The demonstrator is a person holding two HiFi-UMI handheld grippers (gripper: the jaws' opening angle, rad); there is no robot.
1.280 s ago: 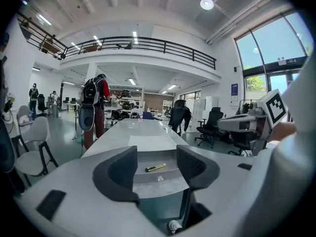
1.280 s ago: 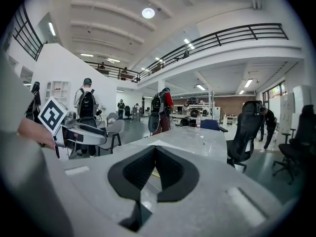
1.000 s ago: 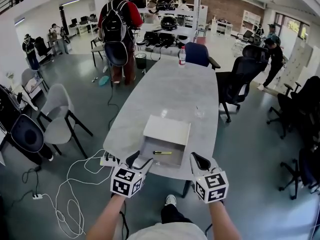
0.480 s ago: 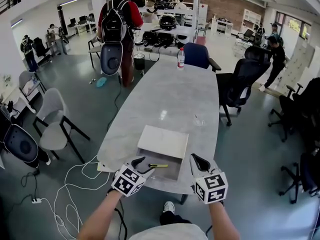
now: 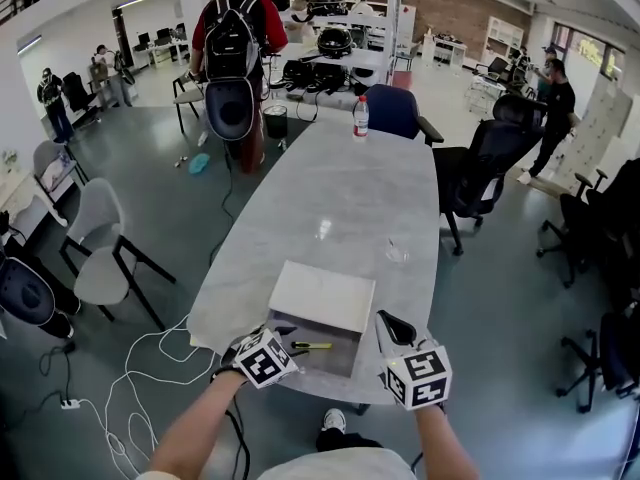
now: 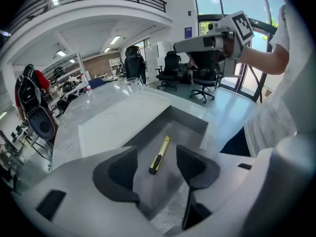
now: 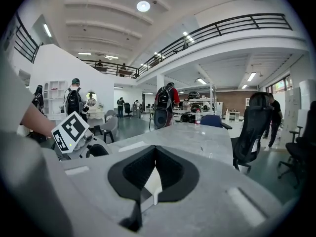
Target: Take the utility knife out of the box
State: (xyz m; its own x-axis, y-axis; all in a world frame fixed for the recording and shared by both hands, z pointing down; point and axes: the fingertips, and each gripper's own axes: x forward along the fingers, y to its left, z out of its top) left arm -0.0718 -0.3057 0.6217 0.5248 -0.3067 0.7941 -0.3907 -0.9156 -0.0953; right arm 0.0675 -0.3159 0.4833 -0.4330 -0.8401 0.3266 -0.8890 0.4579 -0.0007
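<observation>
Step in hand, as I judge it: the approach, grasp not yet made; left gripper (image 5: 278, 334) hovers over the near left corner of the box (image 5: 345, 360), tongs spread wide with nothing between them yet; utility knife (image 5: 312, 346) lies flat on the grey floor of the open part of the box, apart from the walls; white lid (image 5: 322, 296) covers the far half; right gripper (image 5: 388, 320) is held at the box's near right corner, tongs pressed together on nothing, so it looks like the idle one; box sits at the near end of the long table (image 5: 340, 198)

Next move probably calls for lowering the left gripper into the box, straddling the knife's thin body across its width, closing, then lifting clear of the walls; the low flat handle leaves little to pinch, so the pads must get right down to the floor

Views: left gripper view lines the knife (image 6: 159, 155) up just ahead of the spread tongs (image 6: 157, 168), yellow body with a dark near end, detail too small in the head view; right gripper view shows its tongs (image 7: 154, 167) shut and no knife at all, only tabletop; head view alone gives both grippers against the box
</observation>
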